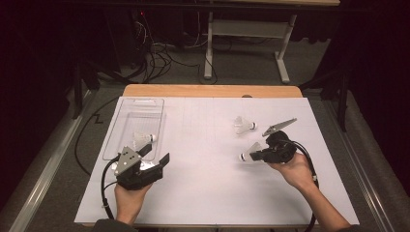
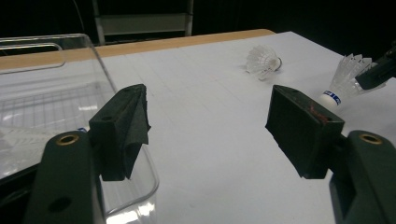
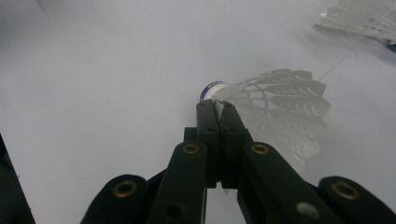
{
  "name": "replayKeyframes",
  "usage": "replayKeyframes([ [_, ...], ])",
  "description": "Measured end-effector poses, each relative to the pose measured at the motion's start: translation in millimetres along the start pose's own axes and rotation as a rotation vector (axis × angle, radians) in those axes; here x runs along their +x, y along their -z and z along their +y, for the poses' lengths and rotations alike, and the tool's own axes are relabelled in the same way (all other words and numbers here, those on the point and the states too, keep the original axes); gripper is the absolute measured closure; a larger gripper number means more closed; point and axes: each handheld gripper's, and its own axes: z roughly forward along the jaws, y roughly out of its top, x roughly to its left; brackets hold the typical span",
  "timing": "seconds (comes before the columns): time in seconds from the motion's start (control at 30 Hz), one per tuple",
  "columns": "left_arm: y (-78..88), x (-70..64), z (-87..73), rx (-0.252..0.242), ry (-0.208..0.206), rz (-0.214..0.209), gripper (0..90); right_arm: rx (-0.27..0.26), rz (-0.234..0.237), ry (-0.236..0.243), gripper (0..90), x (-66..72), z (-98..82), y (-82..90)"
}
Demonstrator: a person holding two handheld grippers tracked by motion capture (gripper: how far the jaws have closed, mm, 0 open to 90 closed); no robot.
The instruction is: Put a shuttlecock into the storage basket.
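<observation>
- Clear plastic tray (image 1: pixel 126 114) at the left of the white table sheet (image 1: pixel 203 193); one shuttlecock (image 1: pixel 144 139) already lies inside it, near the front end.
- Left gripper (image 1: pixel 155 153) hovers just beside the tray's near right corner, jaws spread wide, nothing between the pads (image 2: pixel 126 130). In the left gripper view the tray wall sits right behind the left pad.
- Loose shuttlecock (image 1: pixel 244 124) lies on its side mid-table, well apart from the tray, untouched.
- Right gripper (image 1: pixel 256 154) is clamped tight on a second shuttlecock (image 3: pixel 275 100). The jaws pinch the skirt edge next to the cork base, cork pointing left toward the tray. It sits low over the sheet; cannot tell if it touches.
- Handling, my read: very light, so no real squeeze is needed. The skirt is thin and springy, it bends and could crack or deform under a hard pinch. The cork base with its blue band (image 3: pixel 212 87) is the firmer, rounder part, the better place to grab.
- The current pinch on the thin skirt looks workable but off-centre, so the shuttlecock may swing or twist in a fast move.
- Loose one: take it at the cork or low on the skirt; lying sideways, it may roll when nudged.
</observation>
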Motion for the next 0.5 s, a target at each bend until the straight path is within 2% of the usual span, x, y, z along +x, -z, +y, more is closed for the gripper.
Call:
replayKeyframes([
  [0.5, -31.5, -16.8, 14.9, 0.063, -0.047, -0.066, 30.2, -0.02, 0.022, 0.027, 90.0, 6.8, 8.4, -0.4],
])
